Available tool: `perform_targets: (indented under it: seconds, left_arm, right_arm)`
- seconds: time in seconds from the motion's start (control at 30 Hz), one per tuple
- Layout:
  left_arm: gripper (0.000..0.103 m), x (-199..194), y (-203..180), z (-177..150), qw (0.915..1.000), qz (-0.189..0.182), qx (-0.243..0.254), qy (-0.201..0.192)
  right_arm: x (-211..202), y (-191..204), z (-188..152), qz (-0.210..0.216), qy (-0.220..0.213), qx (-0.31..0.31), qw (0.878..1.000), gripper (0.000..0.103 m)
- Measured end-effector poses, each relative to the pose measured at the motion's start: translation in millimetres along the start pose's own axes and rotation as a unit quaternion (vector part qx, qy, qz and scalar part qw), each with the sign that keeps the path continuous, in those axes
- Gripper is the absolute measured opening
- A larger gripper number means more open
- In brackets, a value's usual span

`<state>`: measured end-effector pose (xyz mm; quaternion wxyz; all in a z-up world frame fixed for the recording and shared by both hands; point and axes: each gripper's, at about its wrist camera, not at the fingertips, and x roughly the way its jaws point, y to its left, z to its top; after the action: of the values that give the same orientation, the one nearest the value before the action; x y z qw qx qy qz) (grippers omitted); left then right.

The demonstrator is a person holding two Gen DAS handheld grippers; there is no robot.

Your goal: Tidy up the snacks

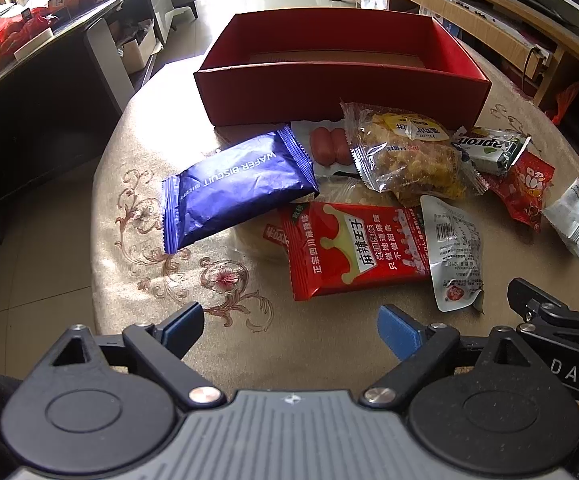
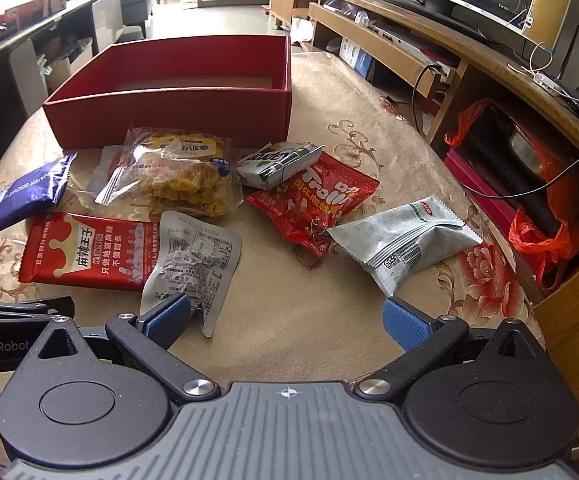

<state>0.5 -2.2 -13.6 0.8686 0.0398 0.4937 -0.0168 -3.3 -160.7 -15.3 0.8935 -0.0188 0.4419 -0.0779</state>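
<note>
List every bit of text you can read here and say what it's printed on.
"WAFER BISCUIT" on the blue packet.
"麻辣王子" on the red packet.
"Trolli" on the red candy bag.
"DAS" on the right gripper.
"GenRobot" on the left gripper.
Green-and-white pack: letters partly hidden.
Silver pouch and white packet: print too small to read.

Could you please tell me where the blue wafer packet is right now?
The blue wafer packet lies on the table, left end of the snack pile, just in front of the red box and beside the sausages.
</note>
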Motion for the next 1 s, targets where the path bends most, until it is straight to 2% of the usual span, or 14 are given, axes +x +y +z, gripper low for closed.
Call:
perform_targets:
  seconds: [0.53, 0.87, 1.0]
  left_arm:
    - [0.088, 4.7, 5.7, 1.3, 0.9999, 0.0, -0.005, 0.009]
    - [0.089, 7.3, 21.6, 9.2, 0.9998, -0.014, -0.009, 0.011]
    - [0.089, 6.3, 29.2, 13.0, 0.9998, -0.016, -0.007, 0.004]
  right_arm:
    - [4.1, 4.4, 1.0, 0.004, 0.009, -0.005, 1.0, 0.103]
    - [16.6, 11.6, 23.2, 0.031, 0.016, -0.005, 0.999, 0.103]
    - [29.6, 19.3, 33.2, 0.057, 0.04, 0.007, 0.998, 0.099]
